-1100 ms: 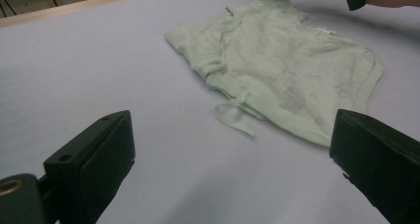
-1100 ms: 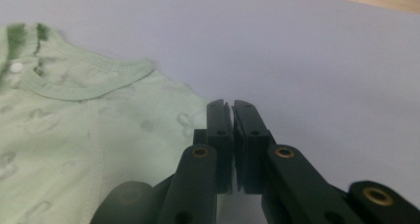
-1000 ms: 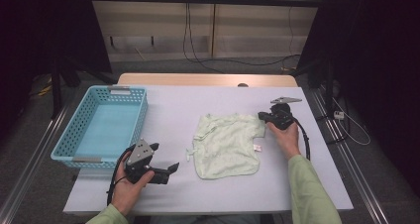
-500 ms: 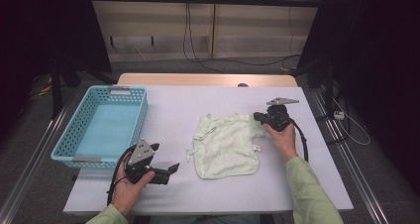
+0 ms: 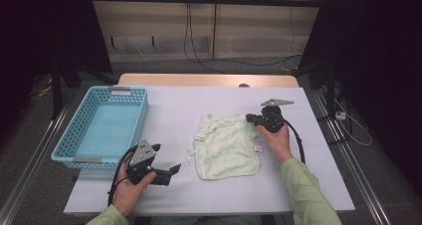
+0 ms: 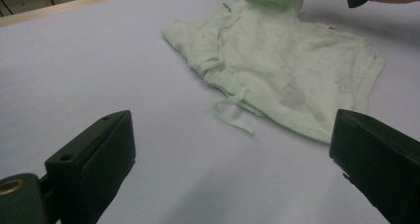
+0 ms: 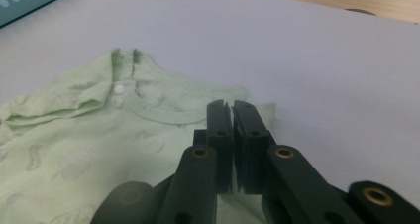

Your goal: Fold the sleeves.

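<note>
Pale green cloth baby garment (image 5: 226,144) spread flat on white table (image 5: 199,110); right gripper (image 5: 253,118) touching its upper right edge; left gripper (image 5: 169,172) near front edge; light blue plastic basket (image 5: 79,135) at left.

left gripper (image 5: 171,171) low near the person's side, jaws wide apart, held in left hand (image 5: 128,190). right gripper (image 5: 250,118) jaws pressed together, right hand (image 5: 274,138) behind it, forearm stretched forward.
</note>
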